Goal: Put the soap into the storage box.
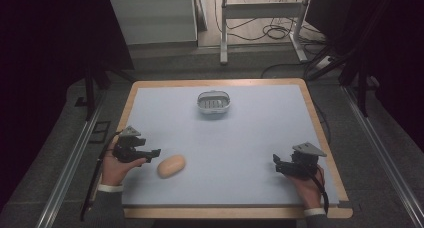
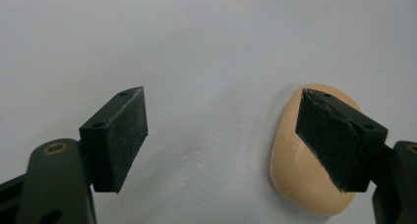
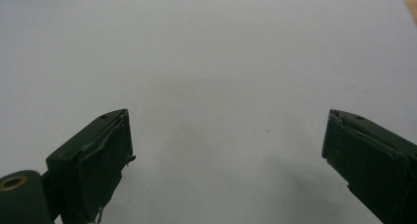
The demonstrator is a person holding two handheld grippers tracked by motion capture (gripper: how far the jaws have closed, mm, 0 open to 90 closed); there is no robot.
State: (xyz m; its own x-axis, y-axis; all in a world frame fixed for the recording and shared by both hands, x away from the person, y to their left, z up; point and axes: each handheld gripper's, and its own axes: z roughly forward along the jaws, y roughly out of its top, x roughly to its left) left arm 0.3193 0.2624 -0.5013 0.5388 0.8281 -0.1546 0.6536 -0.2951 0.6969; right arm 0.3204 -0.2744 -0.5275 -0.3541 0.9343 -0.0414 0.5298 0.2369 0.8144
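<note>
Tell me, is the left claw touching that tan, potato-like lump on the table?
Cannot tell. In the left gripper view, one jaw of the open left gripper overlaps the tan lump, hiding any gap. The high view shows them close together, too small to judge.

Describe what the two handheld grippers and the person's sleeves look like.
Both the left gripper and the right gripper are black with two blocky rectangular jaws, brass-ringed pivots and a grey three-cornered top plate. A black cable trails from each. The sleeves are dark grey with white cuffs.
</note>
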